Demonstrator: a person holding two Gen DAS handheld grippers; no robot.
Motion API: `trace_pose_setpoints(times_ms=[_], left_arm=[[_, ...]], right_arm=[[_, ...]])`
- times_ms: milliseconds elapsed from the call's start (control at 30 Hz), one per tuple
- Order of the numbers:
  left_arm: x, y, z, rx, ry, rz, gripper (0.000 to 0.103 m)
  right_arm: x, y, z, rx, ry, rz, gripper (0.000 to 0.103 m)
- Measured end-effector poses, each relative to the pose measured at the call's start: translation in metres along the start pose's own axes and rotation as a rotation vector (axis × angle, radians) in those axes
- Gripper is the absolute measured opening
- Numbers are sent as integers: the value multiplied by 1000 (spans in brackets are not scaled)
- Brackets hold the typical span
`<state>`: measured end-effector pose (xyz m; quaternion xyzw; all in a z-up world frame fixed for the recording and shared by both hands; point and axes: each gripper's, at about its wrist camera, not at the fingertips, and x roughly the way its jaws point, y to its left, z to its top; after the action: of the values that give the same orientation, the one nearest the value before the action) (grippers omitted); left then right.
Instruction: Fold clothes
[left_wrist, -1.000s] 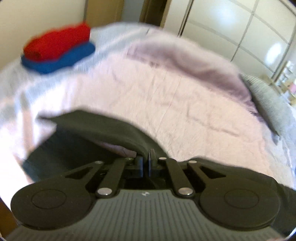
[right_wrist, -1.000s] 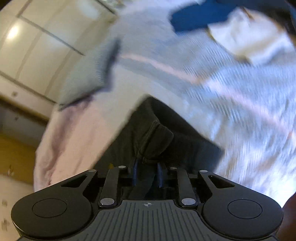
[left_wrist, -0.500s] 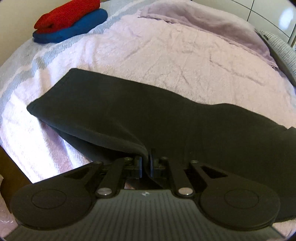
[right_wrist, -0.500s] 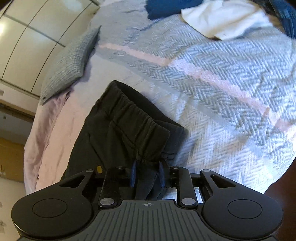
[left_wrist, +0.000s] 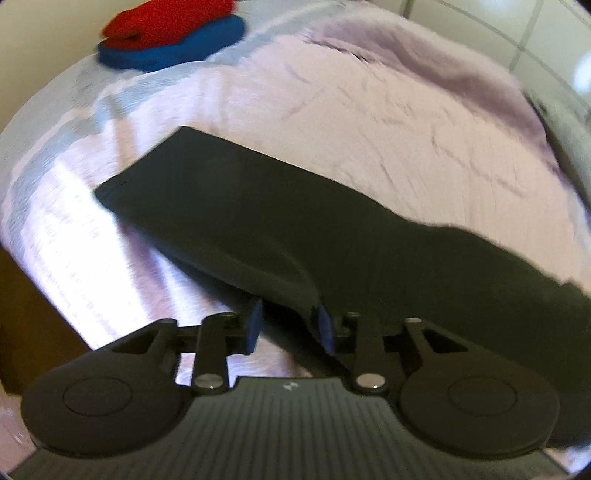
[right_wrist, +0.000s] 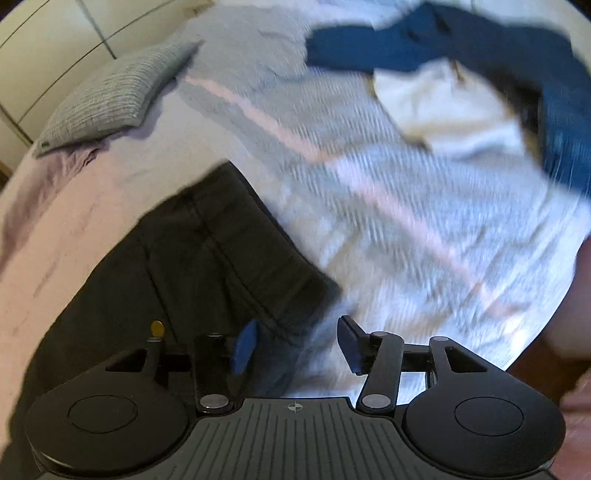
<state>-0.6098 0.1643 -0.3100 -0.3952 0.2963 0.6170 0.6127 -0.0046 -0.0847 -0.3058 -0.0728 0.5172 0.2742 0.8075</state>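
Observation:
Black trousers lie folded lengthwise across the pale bed cover, leg ends toward the upper left of the left wrist view. My left gripper is opening; a fold of black cloth still lies between its blue pads, loose on the left and against the right pad. In the right wrist view the elastic waistband of the trousers rests flat on the bed. My right gripper is opening wide just off the waistband's corner, its pads no longer pressing the cloth.
A folded red garment sits on a folded blue one at the far left of the bed. Loose blue and white clothes lie at the far right. A grey pillow rests by the wardrobe doors.
Both grippers went from shut on the black trousers to open, and the trousers settled flat on the bed. Both views shifted and blurred with the hands' motion.

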Motion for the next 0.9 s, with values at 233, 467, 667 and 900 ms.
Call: trace_pose_setpoints(times_ms=[233,467,667,900], left_arm=[[12,66,30,-183,-54,24,33],[40,108,56,-245,-47,-26,10],[-17,98,69,-51,-278,-257,8],[78,146,67,-198,96,-183,14]], right_arm=[[13,30,2,107,25,-103,52],[17,62,-26,78,31,-221,53],[21,79,-52,121,23,-278,53],[23,99,-64,83,-22,-351,53]])
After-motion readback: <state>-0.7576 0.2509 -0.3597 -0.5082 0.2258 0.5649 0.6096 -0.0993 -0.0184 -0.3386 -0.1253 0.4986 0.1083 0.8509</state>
